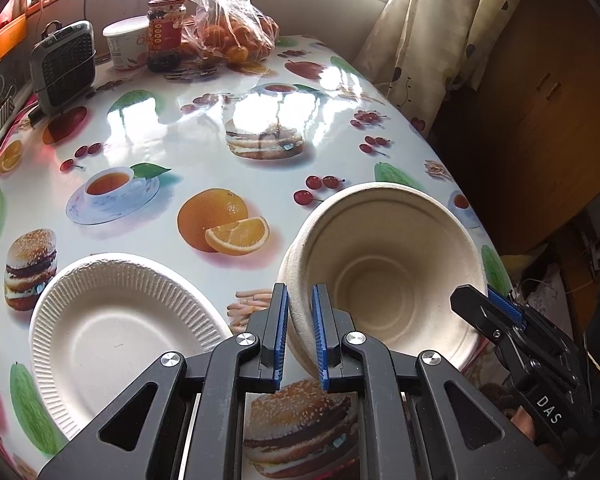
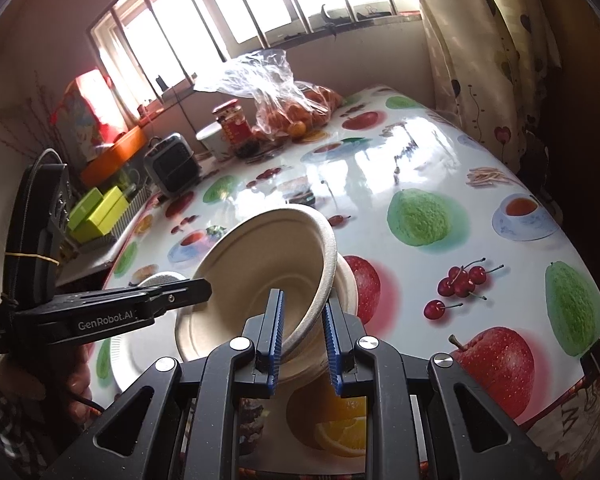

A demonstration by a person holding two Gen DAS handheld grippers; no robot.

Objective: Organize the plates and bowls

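A beige paper bowl (image 1: 392, 264), seemingly two nested, hangs tilted just above the fruit-print table (image 1: 172, 140). My left gripper (image 1: 300, 294) is shut on its near-left rim. At the opposite rim my right gripper (image 1: 484, 300) is clamped as well. In the right wrist view the right gripper (image 2: 302, 302) pinches the bowl (image 2: 260, 264) at its rim, and the left gripper (image 2: 204, 290) reaches in from the left. A white fluted paper plate (image 1: 120, 328) lies flat on the table left of the bowl; in the right wrist view the plate (image 2: 120, 356) is partly hidden under the bowl.
At the table's far end stand a bag of oranges (image 1: 228, 28), a dark jar (image 1: 166, 32), a white tub (image 1: 124, 44) and a small grey heater (image 1: 64, 68). A curtain (image 1: 420, 40) and a wooden cabinet (image 1: 540, 100) border the table's right edge.
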